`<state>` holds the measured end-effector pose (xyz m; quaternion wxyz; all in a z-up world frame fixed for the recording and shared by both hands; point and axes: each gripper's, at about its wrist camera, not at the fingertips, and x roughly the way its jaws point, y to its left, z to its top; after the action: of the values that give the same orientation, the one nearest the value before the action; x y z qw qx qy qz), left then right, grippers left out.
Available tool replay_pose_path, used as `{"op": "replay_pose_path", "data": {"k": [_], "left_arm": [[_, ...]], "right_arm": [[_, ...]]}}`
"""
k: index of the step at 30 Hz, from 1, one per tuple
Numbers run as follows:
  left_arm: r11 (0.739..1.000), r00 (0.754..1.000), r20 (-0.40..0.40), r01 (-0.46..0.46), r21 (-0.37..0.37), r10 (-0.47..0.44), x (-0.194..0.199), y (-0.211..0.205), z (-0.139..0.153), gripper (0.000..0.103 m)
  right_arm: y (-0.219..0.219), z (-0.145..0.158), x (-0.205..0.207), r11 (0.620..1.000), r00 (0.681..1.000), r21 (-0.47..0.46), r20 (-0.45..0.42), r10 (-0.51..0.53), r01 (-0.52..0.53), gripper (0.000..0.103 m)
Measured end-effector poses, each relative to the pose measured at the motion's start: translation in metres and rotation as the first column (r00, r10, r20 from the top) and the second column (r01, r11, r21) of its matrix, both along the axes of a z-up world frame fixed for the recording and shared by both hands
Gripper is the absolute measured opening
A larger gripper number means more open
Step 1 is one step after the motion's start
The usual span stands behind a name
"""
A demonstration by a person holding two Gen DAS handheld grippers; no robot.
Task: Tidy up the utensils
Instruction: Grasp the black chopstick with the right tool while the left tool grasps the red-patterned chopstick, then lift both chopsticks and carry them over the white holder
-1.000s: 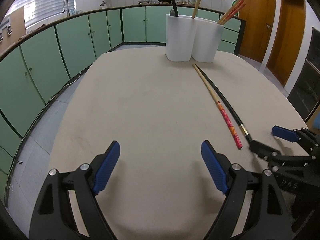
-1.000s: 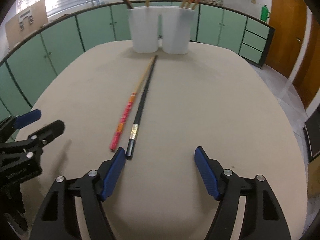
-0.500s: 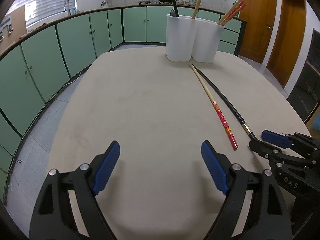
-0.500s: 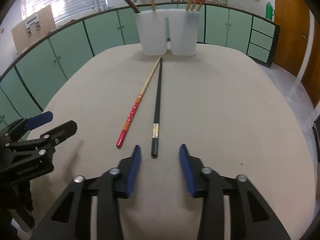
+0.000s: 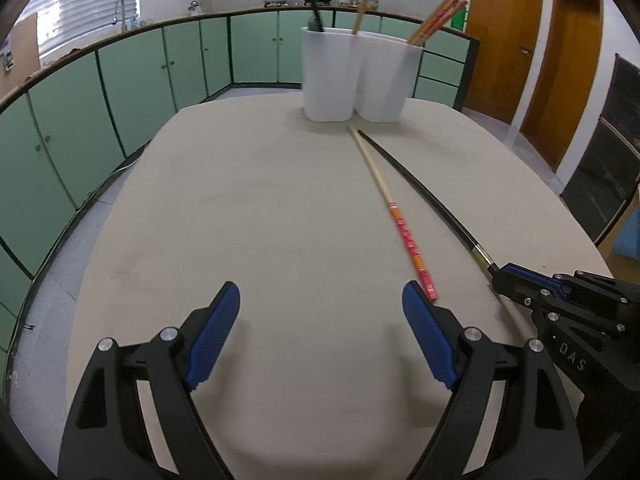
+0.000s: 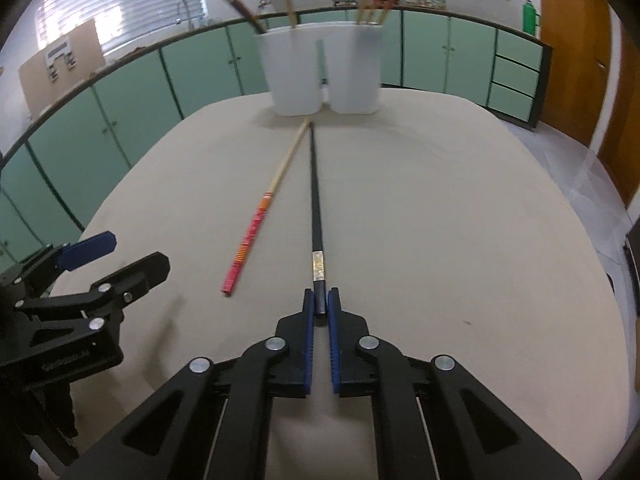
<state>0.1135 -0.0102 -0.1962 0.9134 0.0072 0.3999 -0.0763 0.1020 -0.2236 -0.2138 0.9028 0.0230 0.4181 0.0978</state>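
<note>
A black chopstick (image 6: 316, 208) and a wooden chopstick with a red end (image 6: 264, 212) lie side by side on the beige table (image 6: 440, 220), pointing at two white holders (image 6: 320, 72) at the far edge. My right gripper (image 6: 321, 305) is shut on the near end of the black chopstick, which still rests on the table. It shows at the right of the left wrist view (image 5: 505, 277). My left gripper (image 5: 320, 312) is open and empty, just left of the red chopstick's (image 5: 408, 236) near end. The holders (image 5: 360, 76) hold several utensils.
Green cabinets (image 5: 120, 92) ring the table on the left and back. Wooden doors (image 5: 536, 44) stand at the right. The left gripper shows at the left of the right wrist view (image 6: 116, 260).
My right gripper has moved forward and closed on the black chopstick's near end. My left gripper has shifted right, toward the red chopstick, still open.
</note>
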Motion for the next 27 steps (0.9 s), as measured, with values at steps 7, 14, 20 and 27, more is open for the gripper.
{"op": "replay_pose_path", "data": {"k": [7,14,20,27], "left_arm": [[0.999,0.999,-0.014,0.048,-0.01,-0.048,0.004,-0.03,-0.006,0.078],[0.999,0.997,-0.061,0.051,0.001,-0.051,0.012,-0.047,-0.019,0.062],[0.999,0.997,-0.071,0.041,0.005,-0.041,0.013,-0.051,-0.021,0.042],[0.999,0.997,-0.068,0.038,0.004,-0.038,0.01,-0.053,-0.02,0.009]], "right_arm": [[-0.03,0.002,-0.002,0.998,0.998,0.015,0.005,-0.062,0.062,0.007],[-0.045,0.001,0.0,0.996,0.997,0.034,0.003,-0.08,0.08,0.007],[-0.046,0.0,0.002,0.996,0.997,0.051,0.004,-0.078,0.077,0.007],[-0.041,-0.003,0.001,0.997,0.998,0.051,0.003,-0.063,0.063,0.007]]}}
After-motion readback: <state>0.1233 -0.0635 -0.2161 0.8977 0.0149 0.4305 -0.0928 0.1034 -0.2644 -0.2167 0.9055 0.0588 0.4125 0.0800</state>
